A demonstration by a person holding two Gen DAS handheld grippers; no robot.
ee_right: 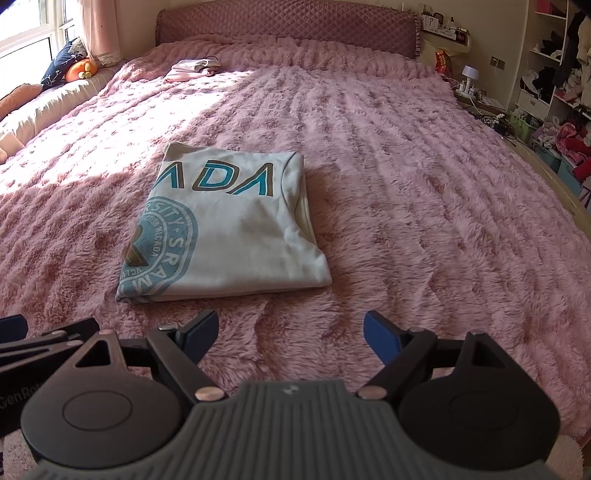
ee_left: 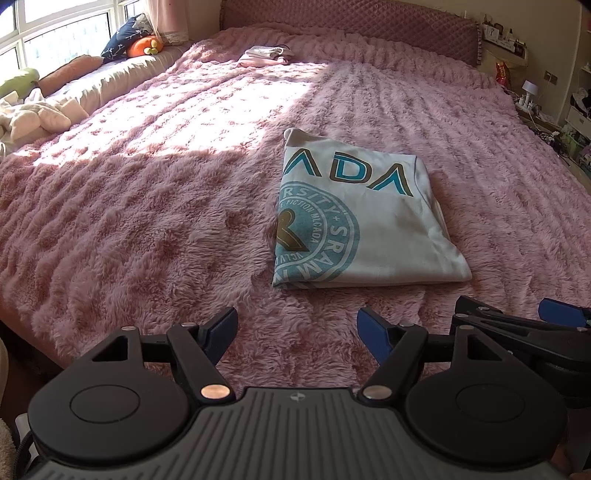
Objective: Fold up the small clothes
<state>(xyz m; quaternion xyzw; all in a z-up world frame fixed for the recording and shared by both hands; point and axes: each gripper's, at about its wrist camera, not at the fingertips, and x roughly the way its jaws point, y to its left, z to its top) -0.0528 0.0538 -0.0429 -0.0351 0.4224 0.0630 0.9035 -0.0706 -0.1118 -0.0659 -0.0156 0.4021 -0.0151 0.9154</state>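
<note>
The white printed T-shirt (ee_left: 354,218) lies folded into a compact rectangle on the pink plush blanket (ee_left: 147,192), a little ahead of both my grippers and apart from them. I judge the fold on this garment complete or nearly so; the step in hand is either a final tidy or moving it to a stack.

Procedure, as I judge it:
1. I approach the near edge of the shirt, where the layers meet the blanket.
2. I slide the lower finger under all layers, not between them; the deep pile should let a finger dig beneath.
3. I close on the full stack at two points along that edge, one per gripper, so the rectangle does not sag or open.
4. I lift level and keep both grippers at the same height.

Risk: the loose corner at the far left of the shirt may flap open if I tilt.

Pose: my left gripper (ee_left: 297,326) is held low over the blanket, pointing forward toward the shirt, fingers spread wide and holding nothing. My right gripper (ee_right: 290,328) sits just beside it on the right, equally low, fingers wide apart and empty. The shirt lies ahead and slightly left of the right gripper, slightly right of the left one.

A second small folded garment (ee_right: 192,68), pinkish, rests near the headboard (ee_right: 288,26), well apart from the shirt.
</note>
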